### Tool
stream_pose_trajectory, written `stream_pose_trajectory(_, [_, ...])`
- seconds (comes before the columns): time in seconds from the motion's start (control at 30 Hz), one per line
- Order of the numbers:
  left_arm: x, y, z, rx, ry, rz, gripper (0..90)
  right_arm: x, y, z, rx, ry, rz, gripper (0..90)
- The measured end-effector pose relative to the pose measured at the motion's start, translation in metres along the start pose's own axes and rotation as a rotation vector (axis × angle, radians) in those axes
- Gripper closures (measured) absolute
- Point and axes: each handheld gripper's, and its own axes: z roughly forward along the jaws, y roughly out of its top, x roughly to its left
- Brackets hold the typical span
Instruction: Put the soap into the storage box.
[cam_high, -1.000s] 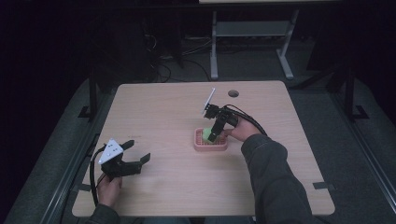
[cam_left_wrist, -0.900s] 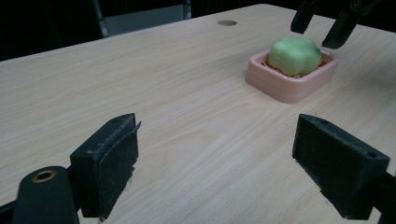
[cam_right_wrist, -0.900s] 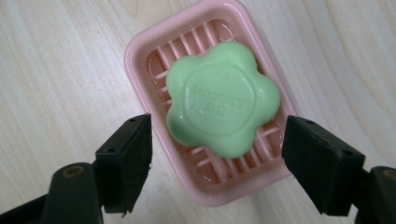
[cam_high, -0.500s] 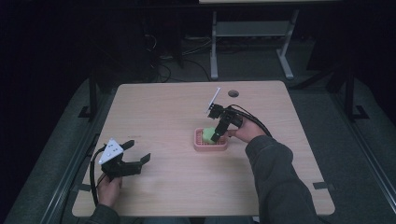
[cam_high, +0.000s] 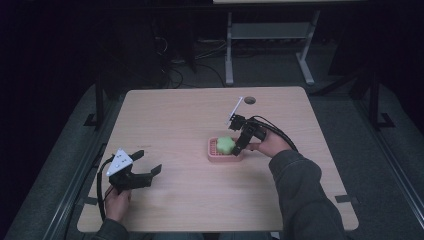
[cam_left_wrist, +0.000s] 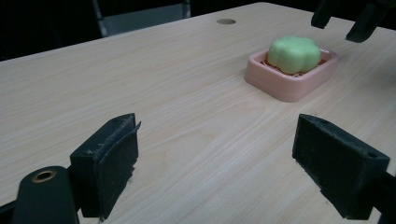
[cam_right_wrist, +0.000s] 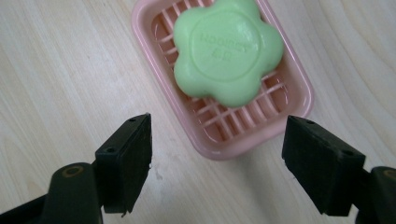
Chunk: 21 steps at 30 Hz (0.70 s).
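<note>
Dark floor and a metal frame are seen beyond a pale wooden bench (cam_high: 175, 125) in the high view. On it a pink soap dish (cam_high: 214, 150) is set, with a green flower-shaped soap (cam_high: 225, 144) lying in it. The right hand-held gripper (cam_high: 239, 145) is held just above the dish's near end, tilted down at it, with nothing between its jaws. The left hand-held gripper (cam_high: 147, 162) is rested near the bench's near left corner, well apart from the dish, jaws spread and empty.

From the left gripper view, dish (cam_left_wrist: 289, 81) and soap (cam_left_wrist: 294, 53) are seen far ahead and to the right of the wide-open jaws, and the other gripper's black jaw tips are seen above them.

From the right gripper view, the soap (cam_right_wrist: 228, 46) is found ahead of the jaws and slightly toward the right one, lying flat on the dish's ribbed floor (cam_right_wrist: 233, 119). The jaws are spread wider than the dish. For a clean hold, the right hand-held gripper should probably be moved forward until the soap is centred between the pads, lowered past the rim, and closed gently on opposite lobes so the slick bar is not squeezed out.
</note>
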Motion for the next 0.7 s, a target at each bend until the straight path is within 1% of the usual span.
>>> stream_pose_trajectory(0.23, [0.0,0.0,0.0,0.0,-0.001,-0.002,14.1,0.003,-0.007,-0.009,-0.009,-0.011,-0.001,23.4])
stream_pose_trajectory(0.27, [0.0,0.0,0.0,0.002,-0.001,0.0,14.1,0.003,-0.009,-0.01,-0.018,-0.012,-0.003,23.4])
stream_pose_trajectory(0.57, [-0.001,0.0,0.0,0.005,-0.001,0.0,14.2,0.001,-0.027,-0.013,-0.037,-0.006,0.028,23.4])
stream_pose_trajectory(0.63, [-0.001,0.0,0.001,0.005,-0.002,-0.001,14.1,0.001,-0.031,-0.014,-0.025,-0.006,0.035,23.1])
stream_pose_trajectory(0.7, [-0.001,0.0,0.001,0.006,-0.002,0.002,14.2,0.001,-0.034,-0.015,-0.039,-0.005,0.039,23.2])
